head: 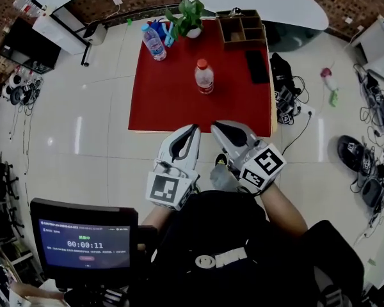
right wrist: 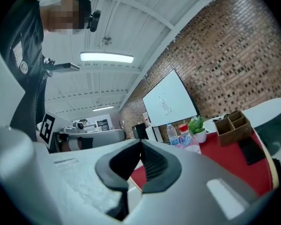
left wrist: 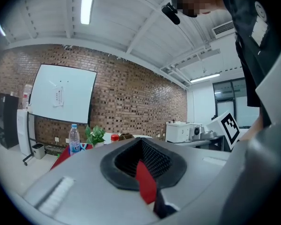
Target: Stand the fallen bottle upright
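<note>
Near my tummy, at the close edge of the red table [head: 173,104], my left tongs [head: 193,130] and right tongs [head: 214,128] are both pinched shut, with nothing in them. At 12 o'clock the red-cap bottle [head: 204,77] stands up in the middle of the table, well apart from my tongs. I see no bottle lying down, so I think the job is done. The best thing is to hold my tongs away so I don't knock it.

At 11 o'clock stands a blue-cap bottle [head: 153,41], with a plant [head: 189,16] near it. At 1 o'clock sit a wooden box [head: 242,27] and a flat black thing [head: 256,66]. Nothing stands between me and the bottle.
</note>
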{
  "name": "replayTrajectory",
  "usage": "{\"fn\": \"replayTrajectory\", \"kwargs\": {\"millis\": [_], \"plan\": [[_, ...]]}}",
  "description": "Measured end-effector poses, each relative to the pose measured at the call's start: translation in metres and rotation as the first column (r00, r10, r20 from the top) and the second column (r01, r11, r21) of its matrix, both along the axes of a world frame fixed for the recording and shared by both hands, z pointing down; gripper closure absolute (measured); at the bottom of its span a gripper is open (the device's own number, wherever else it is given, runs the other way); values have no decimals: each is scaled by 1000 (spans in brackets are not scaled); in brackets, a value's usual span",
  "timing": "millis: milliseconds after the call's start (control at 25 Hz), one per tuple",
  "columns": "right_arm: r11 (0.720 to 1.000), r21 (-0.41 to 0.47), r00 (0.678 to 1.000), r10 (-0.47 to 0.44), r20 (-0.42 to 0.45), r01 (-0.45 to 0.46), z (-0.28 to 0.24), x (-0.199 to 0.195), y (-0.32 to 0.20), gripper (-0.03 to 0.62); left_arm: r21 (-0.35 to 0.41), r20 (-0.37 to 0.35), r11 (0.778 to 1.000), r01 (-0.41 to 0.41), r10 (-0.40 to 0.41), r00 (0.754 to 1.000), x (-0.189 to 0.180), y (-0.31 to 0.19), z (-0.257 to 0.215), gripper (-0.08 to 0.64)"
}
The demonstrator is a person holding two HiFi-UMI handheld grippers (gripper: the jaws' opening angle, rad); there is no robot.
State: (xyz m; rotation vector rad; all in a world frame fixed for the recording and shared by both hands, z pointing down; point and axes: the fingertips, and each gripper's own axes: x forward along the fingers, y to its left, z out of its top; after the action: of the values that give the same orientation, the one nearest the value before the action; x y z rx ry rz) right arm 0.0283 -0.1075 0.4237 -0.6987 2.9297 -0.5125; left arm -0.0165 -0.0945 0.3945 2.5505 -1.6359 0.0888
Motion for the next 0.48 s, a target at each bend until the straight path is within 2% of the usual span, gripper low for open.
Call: {"fn": "replayTrajectory", "kwargs": {"millis": [200,480], "plan": [[999,15,999,34,-27,-34,2,-10,38,588,-3,-6,999,-36,36,999,-7,37,0,557],[994,56,993,95,-73,-91,-14,-31,135,588,25,-51,999,-42,43,998,-34,120,-14,557]]}}
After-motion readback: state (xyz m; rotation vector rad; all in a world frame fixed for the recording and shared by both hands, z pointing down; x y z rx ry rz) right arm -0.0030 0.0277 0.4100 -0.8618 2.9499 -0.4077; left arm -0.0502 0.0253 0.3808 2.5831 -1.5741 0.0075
